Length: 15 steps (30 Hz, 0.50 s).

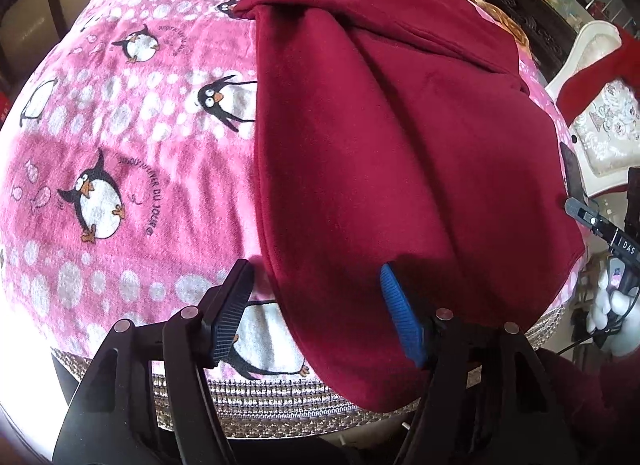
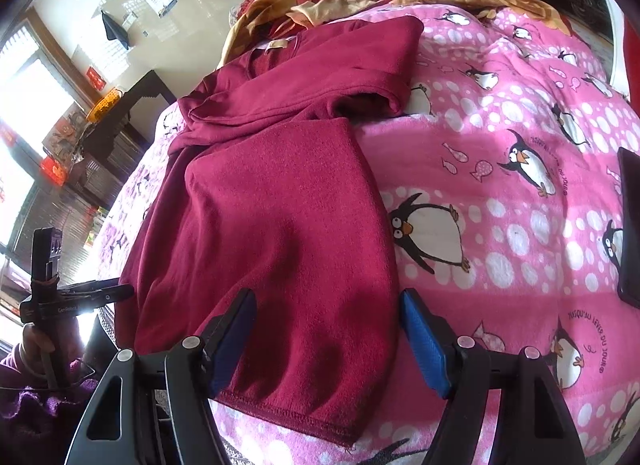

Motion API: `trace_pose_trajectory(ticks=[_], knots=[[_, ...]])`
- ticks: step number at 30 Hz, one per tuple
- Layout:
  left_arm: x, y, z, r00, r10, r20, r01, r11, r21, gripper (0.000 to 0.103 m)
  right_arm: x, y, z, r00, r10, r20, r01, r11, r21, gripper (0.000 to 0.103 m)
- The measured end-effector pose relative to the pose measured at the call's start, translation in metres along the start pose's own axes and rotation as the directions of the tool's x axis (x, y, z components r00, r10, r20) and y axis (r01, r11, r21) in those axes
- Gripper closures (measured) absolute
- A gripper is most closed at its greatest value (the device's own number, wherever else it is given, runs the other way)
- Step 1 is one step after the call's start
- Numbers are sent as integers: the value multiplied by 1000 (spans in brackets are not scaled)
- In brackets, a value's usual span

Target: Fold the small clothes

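The soft, limp dark-red fleece sweater [image 2: 264, 201] on the pink penguin blanket [image 2: 500, 169] likely drapes when lifted, best pinched at its stitched hem, where the left gripper [image 1: 320, 309] and right gripper [image 2: 328, 337] wait, jaws spread.

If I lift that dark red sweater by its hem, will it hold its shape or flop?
The red sweater will probably flop: it already drapes in soft folds over the penguin blanket. Its fuzzy knit looks grippy rather than slippery, and likely light enough for the open right tongs.
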<state>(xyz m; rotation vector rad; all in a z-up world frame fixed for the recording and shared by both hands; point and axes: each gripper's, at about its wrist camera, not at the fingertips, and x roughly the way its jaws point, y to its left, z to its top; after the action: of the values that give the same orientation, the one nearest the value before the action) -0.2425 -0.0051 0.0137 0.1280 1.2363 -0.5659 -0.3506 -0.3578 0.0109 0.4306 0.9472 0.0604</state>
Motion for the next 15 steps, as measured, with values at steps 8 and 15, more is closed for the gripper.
trace_pose_trajectory(ticks=[8,15], knots=[[4,-11,7,998,-54,-27,56,995,78,93,5,5,2,1000,-27,1,27,999,-33,72],[-36,-1,19,989,-141,52,135,986,102,95,-14,10,4,999,9,33,-9,1000,-20,93]])
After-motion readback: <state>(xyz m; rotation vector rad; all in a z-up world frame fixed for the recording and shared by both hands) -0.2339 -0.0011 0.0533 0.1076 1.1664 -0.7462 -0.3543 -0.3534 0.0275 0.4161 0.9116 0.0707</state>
